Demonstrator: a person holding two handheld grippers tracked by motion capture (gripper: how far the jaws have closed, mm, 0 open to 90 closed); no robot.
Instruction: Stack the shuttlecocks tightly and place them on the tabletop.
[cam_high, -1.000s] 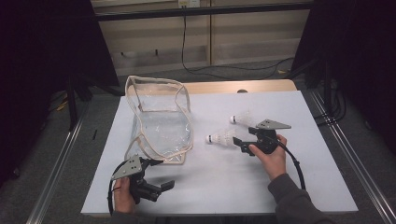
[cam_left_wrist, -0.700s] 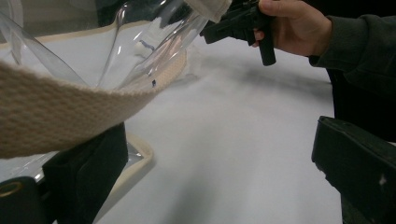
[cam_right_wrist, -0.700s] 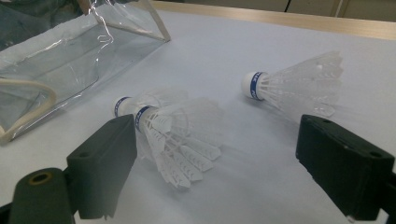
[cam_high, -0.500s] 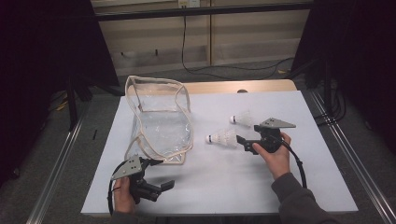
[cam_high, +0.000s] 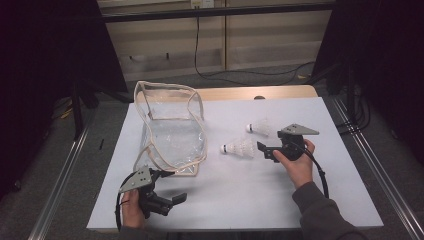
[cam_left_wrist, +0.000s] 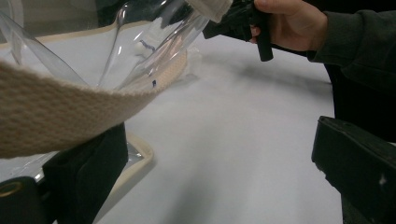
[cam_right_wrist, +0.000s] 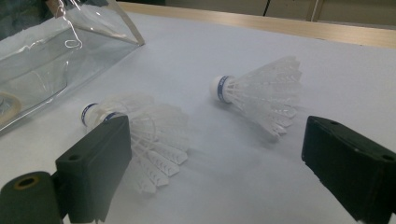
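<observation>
A: Your right hand-held gripper (cam_high: 263, 150), mid-frame, has just opened wide, empty. The left hand-held gripper (cam_high: 172, 187) stands open by the clear bag (cam_high: 172, 135).

B: Straddle the nearer shuttlecock (cam_high: 240, 148) on the surface (cam_high: 240, 200); squeeze its feathers gently.

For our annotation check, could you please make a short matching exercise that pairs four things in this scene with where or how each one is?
Things:
1. clear bag
2. nearer shuttlecock
3. farther shuttlecock
4. left gripper

Places or states:
A. lying just ahead of the right gripper's open jaws
B. at the table's near left corner, beside the bag's cream trim
C. lying toward the table's far edge, beyond the other one
D. standing open on the left half of the table

Pairs: 1-D, 2-A, 3-C, 4-B
</observation>
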